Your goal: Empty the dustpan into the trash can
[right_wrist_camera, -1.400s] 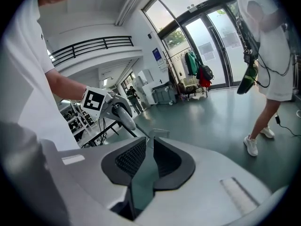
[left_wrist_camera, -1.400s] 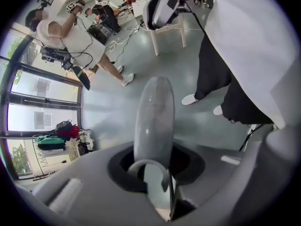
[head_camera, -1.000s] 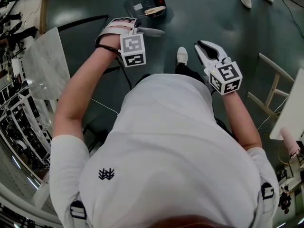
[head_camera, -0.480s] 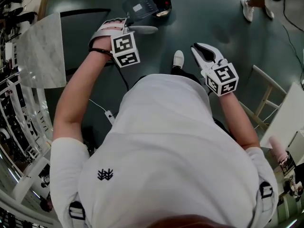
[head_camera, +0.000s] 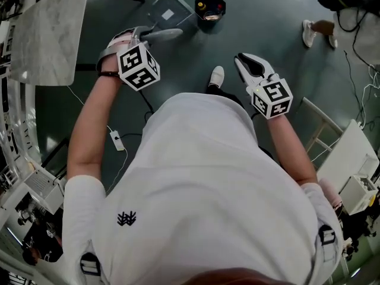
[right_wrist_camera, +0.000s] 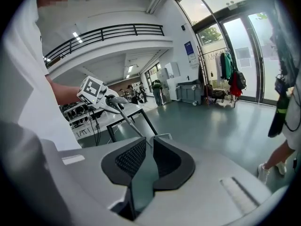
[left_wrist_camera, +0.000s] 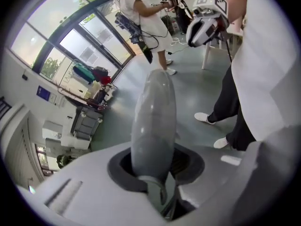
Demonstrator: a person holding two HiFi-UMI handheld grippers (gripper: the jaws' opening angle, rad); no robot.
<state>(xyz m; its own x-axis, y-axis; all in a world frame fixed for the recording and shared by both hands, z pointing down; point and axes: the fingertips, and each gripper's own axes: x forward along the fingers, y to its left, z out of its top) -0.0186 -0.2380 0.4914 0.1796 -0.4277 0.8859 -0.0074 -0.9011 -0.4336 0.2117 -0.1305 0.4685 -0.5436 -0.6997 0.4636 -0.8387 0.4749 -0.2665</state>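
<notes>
Clamping the rounded grey handle [left_wrist_camera: 153, 121] of a long-stemmed dustpan [head_camera: 168, 13], the left gripper [head_camera: 140, 38] has its jaws spread just wide enough to hug that handle on both sides. In the head view the pan end sits low over the dark green floor [head_camera: 267, 16], just to the left of the black trash can [head_camera: 211, 6], which holds a few bits of litter. The right gripper [head_camera: 244, 63] hangs free beside the person's white shirt [head_camera: 202, 177], its jaws drawn nearly together with nothing between them. A marble-topped table [head_camera: 50, 34] stands at the left, and a white shoe [head_camera: 217, 76] shows on the floor between the two grippers.
</notes>
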